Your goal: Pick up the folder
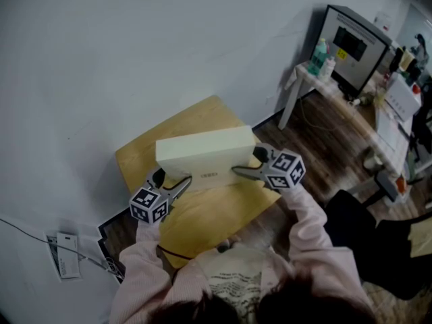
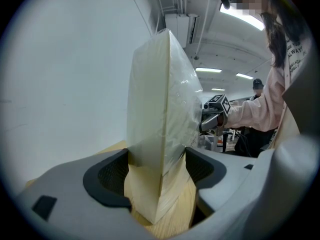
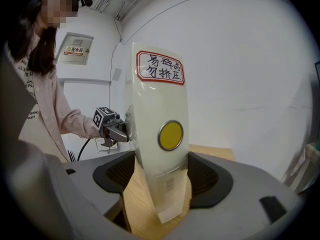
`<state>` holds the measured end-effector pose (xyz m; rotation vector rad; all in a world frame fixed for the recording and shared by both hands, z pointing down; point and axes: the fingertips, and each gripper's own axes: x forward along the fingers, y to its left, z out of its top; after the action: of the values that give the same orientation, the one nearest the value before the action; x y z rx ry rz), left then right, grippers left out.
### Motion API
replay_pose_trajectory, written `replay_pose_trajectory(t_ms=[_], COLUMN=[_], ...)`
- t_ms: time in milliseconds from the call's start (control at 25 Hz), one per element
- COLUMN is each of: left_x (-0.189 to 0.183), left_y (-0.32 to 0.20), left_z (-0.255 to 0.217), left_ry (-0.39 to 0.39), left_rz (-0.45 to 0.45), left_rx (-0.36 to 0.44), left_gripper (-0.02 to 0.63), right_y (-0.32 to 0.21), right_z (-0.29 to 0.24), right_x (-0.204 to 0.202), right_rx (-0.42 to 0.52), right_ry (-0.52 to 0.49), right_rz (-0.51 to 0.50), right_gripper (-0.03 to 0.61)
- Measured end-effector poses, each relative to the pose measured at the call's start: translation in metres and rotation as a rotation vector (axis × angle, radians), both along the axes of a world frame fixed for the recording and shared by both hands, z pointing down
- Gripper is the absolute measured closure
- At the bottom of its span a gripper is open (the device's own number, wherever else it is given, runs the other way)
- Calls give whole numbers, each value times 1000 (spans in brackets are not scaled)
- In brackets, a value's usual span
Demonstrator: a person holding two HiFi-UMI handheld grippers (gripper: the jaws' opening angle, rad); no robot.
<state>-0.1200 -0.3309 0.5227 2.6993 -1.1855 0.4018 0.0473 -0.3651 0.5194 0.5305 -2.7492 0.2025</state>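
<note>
While the folder (image 1: 206,155) stands on its long edge over the wooden bench (image 1: 202,214), the left gripper (image 1: 183,184) and the right gripper (image 1: 239,172) engage its opposite ends. The jaws of each gripper are closed on the folder, with the pads pressing both broad faces. The end facing the right gripper carries a red-bordered label (image 3: 160,67) above a round yellow sticker (image 3: 170,135). Contact between the folder's lower edge and the bench cannot be determined.
</note>
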Motion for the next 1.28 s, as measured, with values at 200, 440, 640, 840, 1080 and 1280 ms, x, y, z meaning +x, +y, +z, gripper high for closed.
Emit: replay_pose_trajectory(t_ms=[200,440,640,840,1080,1280], left_x=[-1,1,3,6,9,12], left_y=[5,11,17,24,36,45], left_z=[-10,-24,-41,-58,-76,-88], left_ry=[10,23,29,43,50,57], left_rz=[-10,-20,-26,-31,-44,-54], left_rx=[17,40,72,106,140,158], left_gripper=[261,261,261,261,261,261], right_y=[6,9,17,24,34,43], right_z=[-10,-23,-39,-55,-73,-86], right_x=[-1,2,4,7,11,13], right_rx=[1,12,25,35,66,85], right_ry=[-13,-40,-69,-99,-127,-143], right_rz=[-2,8,19,27,25,24], right_gripper=[248,247,247,247,247,247])
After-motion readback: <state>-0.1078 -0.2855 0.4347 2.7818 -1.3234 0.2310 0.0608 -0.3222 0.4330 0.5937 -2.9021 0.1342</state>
